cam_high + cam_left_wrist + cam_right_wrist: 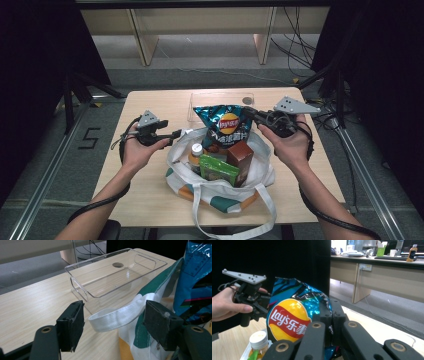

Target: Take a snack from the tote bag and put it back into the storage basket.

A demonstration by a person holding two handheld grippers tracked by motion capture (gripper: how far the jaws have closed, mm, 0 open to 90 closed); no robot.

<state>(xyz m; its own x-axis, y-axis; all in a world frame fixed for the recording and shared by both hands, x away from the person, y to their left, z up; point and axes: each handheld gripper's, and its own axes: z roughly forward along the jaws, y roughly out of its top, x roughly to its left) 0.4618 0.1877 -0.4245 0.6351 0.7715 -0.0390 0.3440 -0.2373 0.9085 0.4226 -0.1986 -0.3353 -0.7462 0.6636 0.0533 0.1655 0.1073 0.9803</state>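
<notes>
Chip bag (226, 125): glossy crinkled foil-plastic, 12 o'clock in tote. Tote bag (260, 170): matt woven cloth, satiny strap (112, 317). Tray (112, 277): clear smooth plastic. Desk (150, 190): matt pale wood-grain laminate. Hand-held gripper pads (71, 323): matt black, rubbery.

Wood table (150, 190) w/ tote bag (260, 172) & clear tray (196, 100) on it
</notes>
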